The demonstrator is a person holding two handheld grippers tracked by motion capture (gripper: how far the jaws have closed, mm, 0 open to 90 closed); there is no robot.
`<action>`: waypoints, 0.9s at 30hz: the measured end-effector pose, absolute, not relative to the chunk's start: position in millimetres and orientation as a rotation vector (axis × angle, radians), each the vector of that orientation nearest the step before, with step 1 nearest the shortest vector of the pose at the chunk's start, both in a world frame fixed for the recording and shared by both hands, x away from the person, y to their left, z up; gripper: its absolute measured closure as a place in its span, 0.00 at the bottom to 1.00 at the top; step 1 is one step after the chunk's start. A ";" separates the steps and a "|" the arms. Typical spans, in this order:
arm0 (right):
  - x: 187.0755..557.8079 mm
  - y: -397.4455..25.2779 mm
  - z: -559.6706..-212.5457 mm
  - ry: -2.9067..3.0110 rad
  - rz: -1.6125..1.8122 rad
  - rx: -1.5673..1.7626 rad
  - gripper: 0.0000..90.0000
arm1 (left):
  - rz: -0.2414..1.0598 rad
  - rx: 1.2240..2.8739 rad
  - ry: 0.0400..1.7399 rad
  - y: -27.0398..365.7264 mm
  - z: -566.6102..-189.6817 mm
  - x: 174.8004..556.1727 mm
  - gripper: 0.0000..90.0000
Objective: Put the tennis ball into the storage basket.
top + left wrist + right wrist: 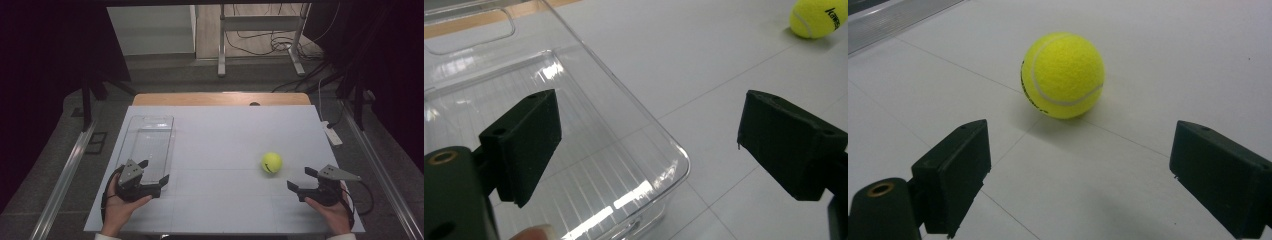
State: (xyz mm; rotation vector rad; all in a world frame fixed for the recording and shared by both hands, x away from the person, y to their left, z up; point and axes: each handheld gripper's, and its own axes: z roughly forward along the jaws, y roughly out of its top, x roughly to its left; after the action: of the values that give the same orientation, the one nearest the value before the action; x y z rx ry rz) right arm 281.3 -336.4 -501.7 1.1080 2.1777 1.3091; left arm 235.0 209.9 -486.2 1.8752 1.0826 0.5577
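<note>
The ball (1063, 75) lay on the counter (225, 135), just ahead of the right tool (301, 179), whose jaws gaped wide and empty. Light, springy and fuzzy, it looked easiest gripped across its middle.

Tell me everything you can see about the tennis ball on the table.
The tennis ball is bright yellow-green and fuzzy, with a pale curved seam and dark printed lettering on one side. It looks whole and round. It rests on the white table, on its right half, casting a soft shadow. Nothing else touches it: the right gripper is open and aimed at it from nearby, jaws wide apart and short of the ball.
</note>
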 end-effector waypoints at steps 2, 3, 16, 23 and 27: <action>281.2 -336.6 -501.8 2.178 1.308 1.107 0.11 | 0.558 1.876 1.081 209.1 -485.8 235.4 0.12; 280.9 -336.6 -501.9 2.179 1.308 1.110 0.11 | 0.557 1.878 1.081 208.6 -485.5 236.2 0.12; 282.0 -335.8 -502.9 2.188 1.304 1.105 0.11 | 0.546 1.895 1.073 202.8 -481.4 240.5 0.12; 282.2 -336.9 -503.2 2.187 1.300 1.109 0.11 | 0.547 1.904 1.077 199.9 -476.5 244.4 0.12; 282.9 -336.9 -503.5 2.188 1.301 1.108 0.11 | 0.535 1.906 1.069 198.1 -474.6 246.4 0.12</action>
State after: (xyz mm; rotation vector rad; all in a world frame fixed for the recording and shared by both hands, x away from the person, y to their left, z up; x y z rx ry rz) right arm 282.9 -336.9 -503.5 1.1083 2.1879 1.3007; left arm 246.4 198.1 -474.6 1.9059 1.0693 0.5353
